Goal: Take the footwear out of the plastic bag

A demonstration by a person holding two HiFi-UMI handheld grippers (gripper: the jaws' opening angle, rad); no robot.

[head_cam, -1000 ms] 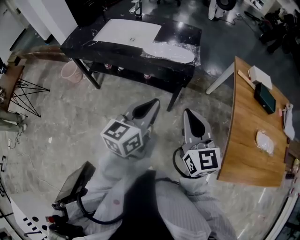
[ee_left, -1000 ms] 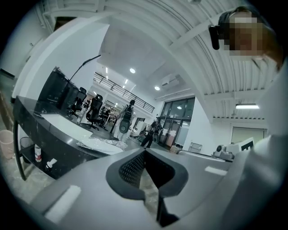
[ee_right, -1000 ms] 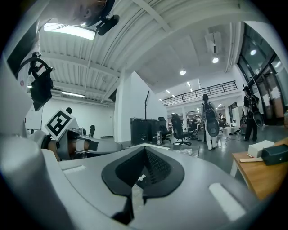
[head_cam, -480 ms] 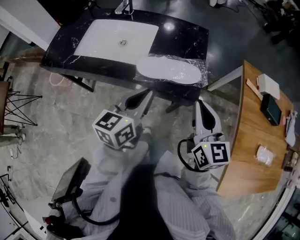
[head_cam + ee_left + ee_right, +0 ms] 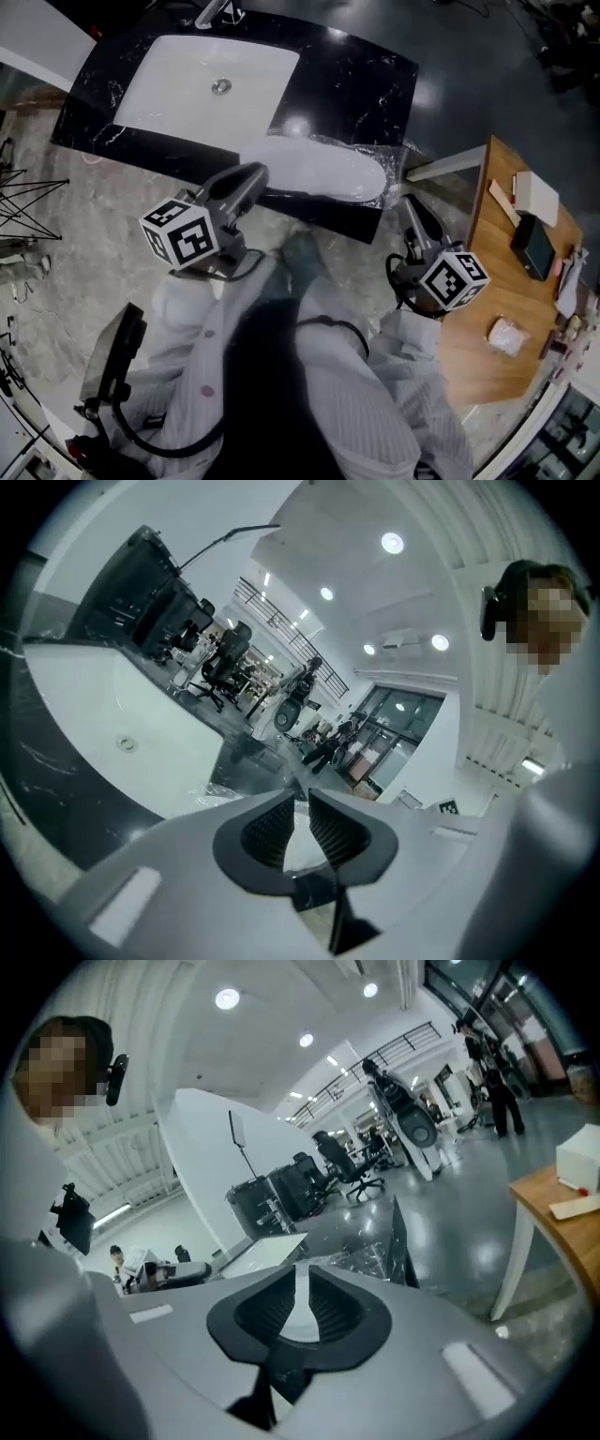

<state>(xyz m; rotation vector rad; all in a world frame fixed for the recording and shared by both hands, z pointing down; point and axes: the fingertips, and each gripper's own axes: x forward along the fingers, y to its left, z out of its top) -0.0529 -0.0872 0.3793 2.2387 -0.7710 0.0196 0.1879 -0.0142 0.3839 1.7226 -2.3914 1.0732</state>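
Footwear (image 5: 319, 171), white and flat, lies inside a clear plastic bag (image 5: 392, 156) on the black counter (image 5: 361, 80), at its front edge and to the right of the white basin (image 5: 202, 84). It is not yet taken out; the bag is around it and looks closed over it.

On the left side of the counter's front, the left gripper (image 5: 251, 176) points forward and a little to the right, with its tips at the left end of the footwear. From the head view I cannot say if it touches the bag or is only just beside it. In the left gripper view the jaws (image 5: 300, 803) are opening; a narrow slit is between them and nothing is pinched there, only the bag shows beyond.

At the counter's right front corner the right gripper (image 5: 411, 208) is lower, in front of the edge, and points up toward the bag's right end, apart from it. Its jaws (image 5: 300, 1279) are opening too, and the gap is empty. Right of the counter stands a wooden table (image 5: 506, 281), not involved.

I judge that both claws are being made ready to catch the bag, so the task is only at its start. The left forearm is stretched out; the right one is kept closer to the body.
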